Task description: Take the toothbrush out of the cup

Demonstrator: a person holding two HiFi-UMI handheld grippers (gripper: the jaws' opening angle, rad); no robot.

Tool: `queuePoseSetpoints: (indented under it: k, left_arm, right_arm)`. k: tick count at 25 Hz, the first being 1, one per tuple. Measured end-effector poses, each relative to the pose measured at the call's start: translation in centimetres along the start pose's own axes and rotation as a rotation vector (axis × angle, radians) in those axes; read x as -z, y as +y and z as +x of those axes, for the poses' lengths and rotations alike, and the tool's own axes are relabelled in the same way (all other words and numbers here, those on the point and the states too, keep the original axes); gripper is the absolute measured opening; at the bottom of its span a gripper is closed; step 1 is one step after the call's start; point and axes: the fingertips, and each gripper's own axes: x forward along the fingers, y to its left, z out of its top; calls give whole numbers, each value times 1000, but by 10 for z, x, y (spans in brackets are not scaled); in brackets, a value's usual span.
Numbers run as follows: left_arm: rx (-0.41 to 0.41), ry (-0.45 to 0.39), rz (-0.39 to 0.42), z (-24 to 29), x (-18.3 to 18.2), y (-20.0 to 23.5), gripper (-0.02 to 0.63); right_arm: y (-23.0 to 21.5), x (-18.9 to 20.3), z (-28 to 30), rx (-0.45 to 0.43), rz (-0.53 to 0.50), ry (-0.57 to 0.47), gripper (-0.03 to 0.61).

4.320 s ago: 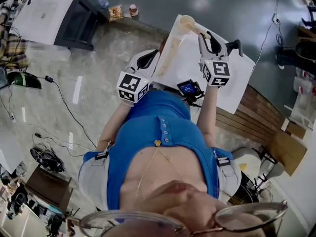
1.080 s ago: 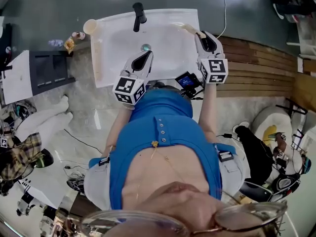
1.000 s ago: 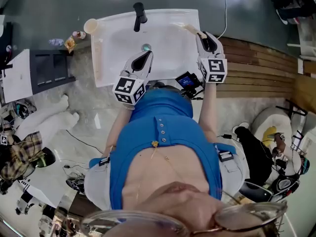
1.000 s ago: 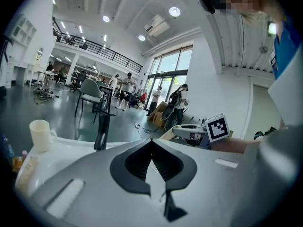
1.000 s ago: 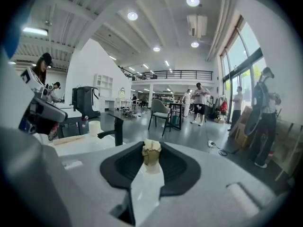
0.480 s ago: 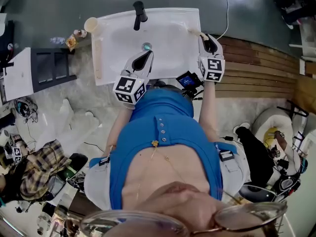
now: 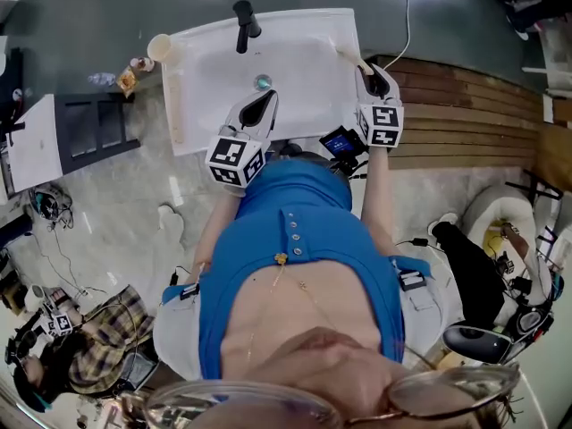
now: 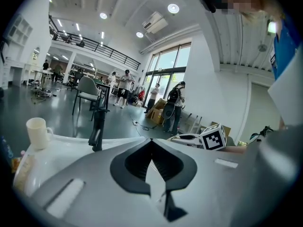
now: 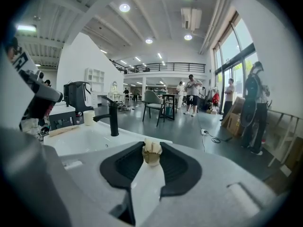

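Note:
My right gripper (image 7: 372, 70) is shut on a cream toothbrush (image 7: 350, 56), which sticks out past its tips over the right rim of the white sink (image 7: 295, 79). In the right gripper view the toothbrush (image 9: 150, 174) lies between the jaws with its bristle head up. The cream cup (image 7: 160, 46) stands on the sink's far left corner, well away from the brush. It also shows as the cup (image 9: 88, 117) and the cup (image 8: 39, 132). My left gripper (image 7: 264, 98) hovers shut and empty over the sink's near edge, its tips (image 8: 152, 168) pressed together.
A black faucet (image 7: 241, 25) stands at the back of the sink, with the drain (image 7: 262, 82) below it. A wooden platform (image 7: 465, 123) lies to the right and a dark stand (image 7: 94, 128) to the left. People stand far off in the hall (image 9: 191, 91).
The right gripper, earlier right beside the cup with the brush, now holds it across the sink from the cup and has sunk slightly. The left gripper has stayed put.

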Motion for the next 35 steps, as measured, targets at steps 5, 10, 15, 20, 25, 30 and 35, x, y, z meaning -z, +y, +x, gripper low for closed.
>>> queuePoseSetpoints:
  k: [5,10,15,20,25,30,35]
  left_arm:
    - [14,6,2,-1,6,-5,2]
    - [24,14,3,-4,11,-9,2]
    - [28,21,4,-8,17,-17,2]
    - [33,32,4,-8,23,-17,2]
    - [32,41,0,-8,28,-14,2]
    - [26,46,-6,-9,30,-13,2]
    - [24,53,-10,-11,33,-16,2]
  right_arm:
    - [3,15,-6,-1,6,33,100]
    - [8,30,-12,-4,17,68,100]
    - [10,47,-22,-18,26,115,100]
    - [15,64,-21,-29,46,173,100]
    - [22,85,-18,-48,46,238,100]
    - [24,95,-17,-60,41,275,101]
    - [27,104,-17,-78,41,308,101]
